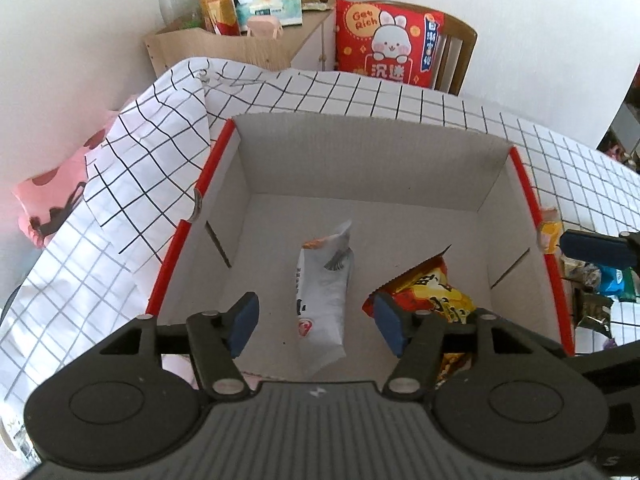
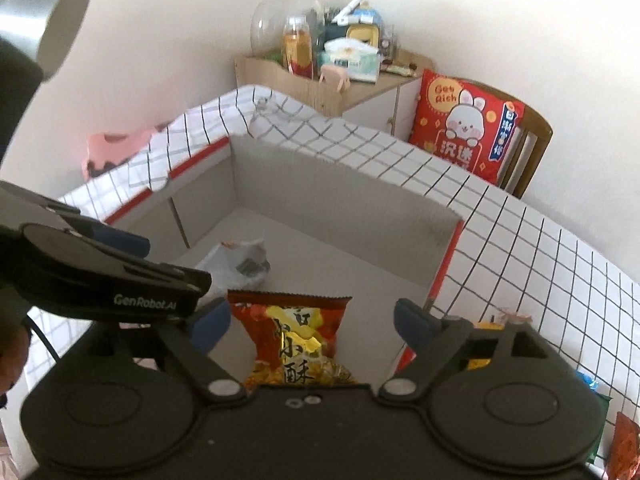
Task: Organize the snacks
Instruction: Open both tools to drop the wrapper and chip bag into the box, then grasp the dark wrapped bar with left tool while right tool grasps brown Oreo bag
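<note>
An open cardboard box [image 1: 360,160] with red rims stands on the checked tablecloth [image 1: 120,184]. On its floor lie a white snack packet [image 1: 324,292] and a red and yellow snack packet [image 1: 436,288]. My left gripper [image 1: 316,320] hangs open over the white packet, its blue pads clear on both sides. My right gripper [image 2: 312,324] is open wide around the red and yellow packet [image 2: 296,332], pads apart from it. In the right wrist view the white packet [image 2: 240,260] lies farther in the box [image 2: 340,200], and the left gripper's body [image 2: 100,264] crosses at left.
Several loose snack packets [image 1: 592,292] lie on the cloth right of the box, one of them yellow [image 2: 500,320]. Behind the table stand a wooden cabinet [image 1: 240,48] crowded with bottles and a tissue box, and a chair with a red cushion [image 1: 388,44].
</note>
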`<state>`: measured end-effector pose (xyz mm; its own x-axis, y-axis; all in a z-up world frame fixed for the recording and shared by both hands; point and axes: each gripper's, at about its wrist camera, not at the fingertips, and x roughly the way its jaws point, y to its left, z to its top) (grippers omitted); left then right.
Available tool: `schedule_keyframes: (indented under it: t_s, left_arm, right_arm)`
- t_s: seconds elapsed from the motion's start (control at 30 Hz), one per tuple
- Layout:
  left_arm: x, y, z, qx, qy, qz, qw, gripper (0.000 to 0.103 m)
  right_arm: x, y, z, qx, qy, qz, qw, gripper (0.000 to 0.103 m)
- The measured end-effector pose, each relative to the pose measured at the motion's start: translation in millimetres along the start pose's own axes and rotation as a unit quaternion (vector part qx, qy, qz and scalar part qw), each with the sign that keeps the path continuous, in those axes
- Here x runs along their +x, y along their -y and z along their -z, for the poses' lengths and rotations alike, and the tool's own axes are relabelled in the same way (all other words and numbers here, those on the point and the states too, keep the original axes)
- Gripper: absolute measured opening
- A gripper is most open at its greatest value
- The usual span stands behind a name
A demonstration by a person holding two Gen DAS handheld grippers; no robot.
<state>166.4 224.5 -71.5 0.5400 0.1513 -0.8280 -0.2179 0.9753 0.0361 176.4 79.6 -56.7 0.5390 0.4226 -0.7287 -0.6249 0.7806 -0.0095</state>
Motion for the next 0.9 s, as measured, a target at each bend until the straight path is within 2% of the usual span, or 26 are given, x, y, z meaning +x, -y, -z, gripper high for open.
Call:
schedule_keyframes:
  t_s: [0.3,0.47,0.7,0.9]
  left_arm:
    - [-34.4,12.6,12.2,0.014,0.037,0.012,0.9992,0.067]
    - [-54.0,24.7,18.9,0.021,0.053,0.026,0.9980,0.067]
    - [-77.7,51.9,32.2,0.052,0.081,0.035,0.9948,0.067]
    - [-90.4,81.3,45.9,0.073,0.090,0.058,0.9915,0.069]
  right_arm:
    - [-49.1,13.2,8.2,0.015,0.040,-0.012,0.999,0.096]
    - [-75.8,30.5,17.7,0.051,0.056,-0.014,0.997,0.097]
    - [-111.8,53.1,38.9,0.087,0.082,-0.007,0.993,0.102]
    - [-139.9,72.0,65.4,0.116,0.093,-0.001,0.989,0.103]
